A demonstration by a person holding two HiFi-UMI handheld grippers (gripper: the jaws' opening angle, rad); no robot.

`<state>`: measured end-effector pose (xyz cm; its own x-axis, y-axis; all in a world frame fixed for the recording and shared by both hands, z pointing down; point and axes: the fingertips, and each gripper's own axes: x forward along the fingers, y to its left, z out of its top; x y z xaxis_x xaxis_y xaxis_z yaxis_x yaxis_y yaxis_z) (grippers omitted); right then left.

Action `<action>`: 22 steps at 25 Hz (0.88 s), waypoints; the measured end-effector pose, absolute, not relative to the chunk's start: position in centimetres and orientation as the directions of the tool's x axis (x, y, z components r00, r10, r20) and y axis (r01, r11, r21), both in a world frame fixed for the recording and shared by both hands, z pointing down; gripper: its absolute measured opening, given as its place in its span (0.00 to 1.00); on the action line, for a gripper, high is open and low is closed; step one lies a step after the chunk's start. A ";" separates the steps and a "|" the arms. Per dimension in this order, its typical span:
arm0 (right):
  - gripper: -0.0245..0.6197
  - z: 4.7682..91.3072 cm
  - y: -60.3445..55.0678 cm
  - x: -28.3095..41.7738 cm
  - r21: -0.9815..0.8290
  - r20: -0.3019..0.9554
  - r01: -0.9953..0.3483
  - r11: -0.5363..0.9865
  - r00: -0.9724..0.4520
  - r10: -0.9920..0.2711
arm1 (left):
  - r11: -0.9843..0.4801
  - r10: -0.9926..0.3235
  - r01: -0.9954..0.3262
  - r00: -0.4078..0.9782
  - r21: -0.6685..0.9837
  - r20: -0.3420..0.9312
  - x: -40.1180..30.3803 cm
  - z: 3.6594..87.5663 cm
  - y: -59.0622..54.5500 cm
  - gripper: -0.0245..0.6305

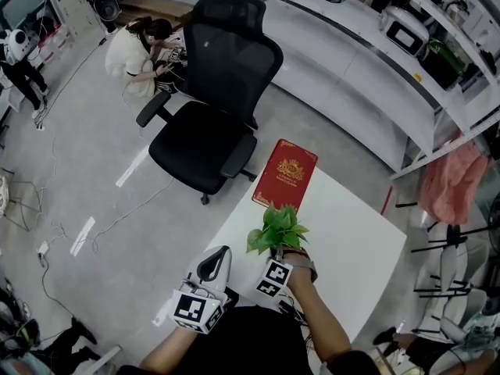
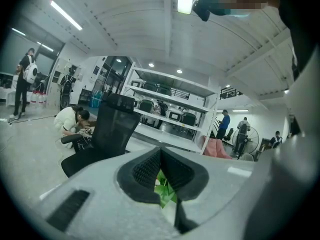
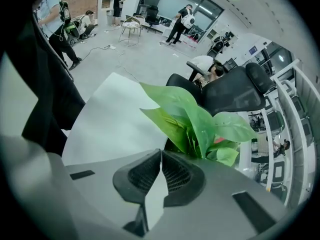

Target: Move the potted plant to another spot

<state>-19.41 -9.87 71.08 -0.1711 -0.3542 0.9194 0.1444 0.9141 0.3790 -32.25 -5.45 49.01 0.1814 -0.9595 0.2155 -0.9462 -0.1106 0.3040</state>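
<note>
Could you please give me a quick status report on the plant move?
Left gripper shut, empty. Right gripper shut, nothing between fingers. Potted plant just ahead of it, over white table. Red book lies beyond.

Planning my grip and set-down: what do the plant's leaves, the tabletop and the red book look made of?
Plant leaves: thin, glossy green with veins; real or plastic, I cannot tell. Tabletop: smooth matte white, probably laminate or painted board. Red book: stiff flat cover, deep red with gold ornament, likely leatherette or cloth.
</note>
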 end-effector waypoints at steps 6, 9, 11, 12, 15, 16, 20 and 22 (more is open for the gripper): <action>0.07 71.9 -9.9 -19.6 0.363 0.928 0.179 0.914 -0.156 -0.338 | -0.097 -0.960 -0.947 0.171 0.307 0.222 -32.7 49.2 -5.5 0.06; 0.07 71.9 -10.0 -19.7 0.370 0.926 0.202 0.907 -0.153 -0.344 | -0.091 -0.960 -0.947 0.166 0.307 0.227 -32.8 49.3 -5.6 0.06; 0.07 72.0 -10.0 -19.8 0.375 0.924 0.212 0.902 -0.157 -0.348 | -0.088 -0.959 -0.947 0.164 0.307 0.229 -32.8 49.4 -5.5 0.06; 0.07 72.0 -10.0 -19.9 0.377 0.924 0.212 0.902 -0.158 -0.349 | -0.087 -0.959 -0.947 0.163 0.308 0.231 -32.8 49.4 -5.5 0.06; 0.07 72.3 -9.9 -19.9 0.385 0.921 0.211 0.899 -0.157 -0.358 | -0.081 -0.959 -0.947 0.159 0.309 0.235 -32.9 49.6 -5.3 0.06; 0.07 72.3 -9.9 -19.8 0.389 0.919 0.212 0.897 -0.157 -0.362 | -0.080 -0.959 -0.948 0.157 0.309 0.236 -32.9 49.6 -5.3 0.06; 0.07 72.2 -10.0 -19.7 0.400 0.914 0.207 0.893 -0.163 -0.372 | -0.075 -0.959 -0.948 0.153 0.310 0.238 -32.9 49.6 -5.2 0.06; 0.07 72.0 -9.9 -19.6 0.402 0.913 0.204 0.892 -0.168 -0.373 | -0.072 -0.958 -0.947 0.153 0.313 0.242 -32.8 49.7 -5.1 0.06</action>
